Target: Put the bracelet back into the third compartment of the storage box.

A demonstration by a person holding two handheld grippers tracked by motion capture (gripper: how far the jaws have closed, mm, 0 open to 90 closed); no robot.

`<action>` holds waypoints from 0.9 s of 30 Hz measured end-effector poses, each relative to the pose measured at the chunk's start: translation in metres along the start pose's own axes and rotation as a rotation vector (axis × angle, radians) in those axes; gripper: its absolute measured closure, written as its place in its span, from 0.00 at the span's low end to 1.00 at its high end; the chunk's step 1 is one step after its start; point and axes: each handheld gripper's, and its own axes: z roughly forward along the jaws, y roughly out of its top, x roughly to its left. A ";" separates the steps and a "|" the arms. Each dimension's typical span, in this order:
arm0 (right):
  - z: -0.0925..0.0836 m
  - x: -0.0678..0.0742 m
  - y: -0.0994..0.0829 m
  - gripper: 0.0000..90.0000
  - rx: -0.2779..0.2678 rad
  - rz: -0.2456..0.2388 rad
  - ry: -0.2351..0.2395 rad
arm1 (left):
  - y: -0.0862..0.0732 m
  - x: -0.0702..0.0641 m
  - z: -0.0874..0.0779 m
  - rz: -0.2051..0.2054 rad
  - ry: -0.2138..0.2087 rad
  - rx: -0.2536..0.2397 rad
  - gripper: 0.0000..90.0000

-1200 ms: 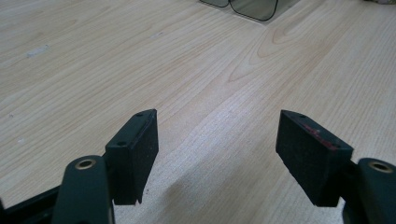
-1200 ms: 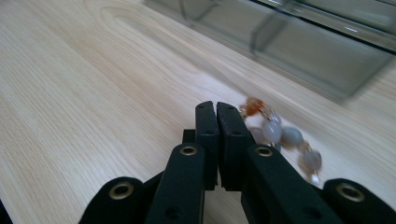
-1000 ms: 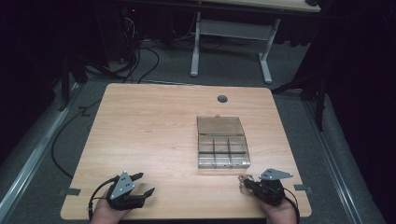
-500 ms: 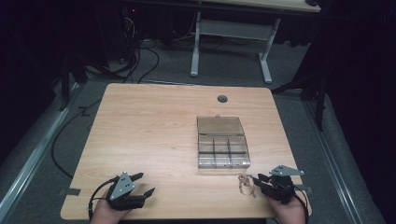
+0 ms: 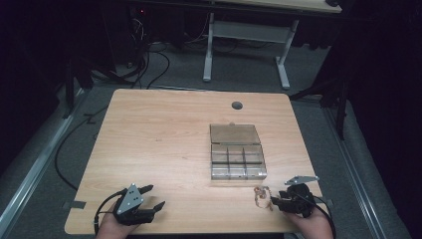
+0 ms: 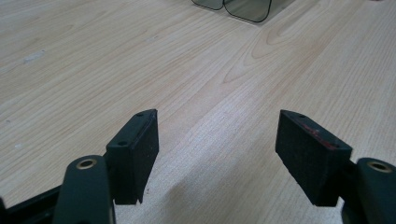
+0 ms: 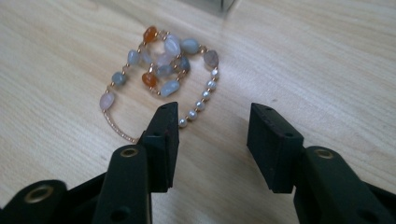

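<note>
High view: at the lower right of the frame, my right gripper [image 5: 272, 200] lies on the pale wood-grain desk [image 5: 164, 144], its black fingers having just been opening, with the beaded bracelet [image 5: 260, 195] loose on the desk just left of their tips. Just above it in the frame sits a clear plastic compartment box [image 5: 236, 157], lid laid open flat behind its grid of small square cells. At the lower left, my left gripper [image 5: 152, 197] rests with its fingers spread, a grey three-cornered plate on its back.

Left gripper view: my two blunt, matte black fingers [image 6: 135, 151] stand wide apart over bare wood, nothing between them; the box's rounded clear corners [image 6: 233, 8] show at the top edge.

Right gripper view: my fingers [image 7: 163, 140] stand parted, pinching nothing. The bracelet [image 7: 163, 74] lies coiled at upper centre, smooth grey, pink and orange stones, small white pearls, a fine gold chain, its lower loop running just past my left-hand finger's tip.
</note>
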 end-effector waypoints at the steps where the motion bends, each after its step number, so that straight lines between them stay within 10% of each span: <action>1: 0.000 0.001 0.001 0.56 0.015 -0.003 -0.003 | 0.000 0.000 0.000 0.001 -0.001 0.002 0.34; 27: 0.005 0.009 0.039 0.36 0.338 -0.029 0.038 | 0.000 0.000 0.000 0.006 -0.003 0.003 0.34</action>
